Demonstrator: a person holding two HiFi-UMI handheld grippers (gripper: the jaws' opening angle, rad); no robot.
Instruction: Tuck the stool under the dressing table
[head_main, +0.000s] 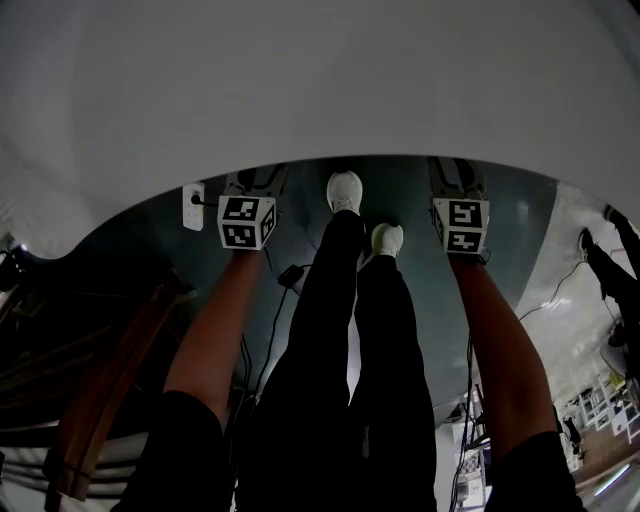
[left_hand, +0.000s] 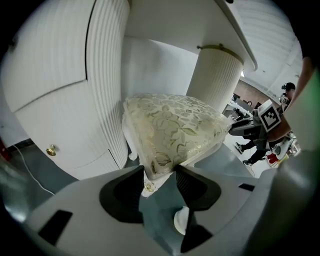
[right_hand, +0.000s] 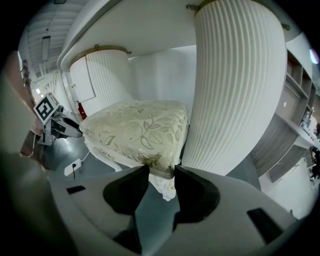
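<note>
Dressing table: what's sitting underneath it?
Under the dressing table stands the stool, leaf-patterned cushion up, between ribbed pedestals. The cushion hides most of its legs and the floor beneath.

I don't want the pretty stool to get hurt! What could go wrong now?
The stool sits very near the ribbed dressing table pedestal; pushing further might scrape it. Its cushion corners lie between the jaws of the left claw and right claw, so pulling away carelessly could snag the fabric.
</note>
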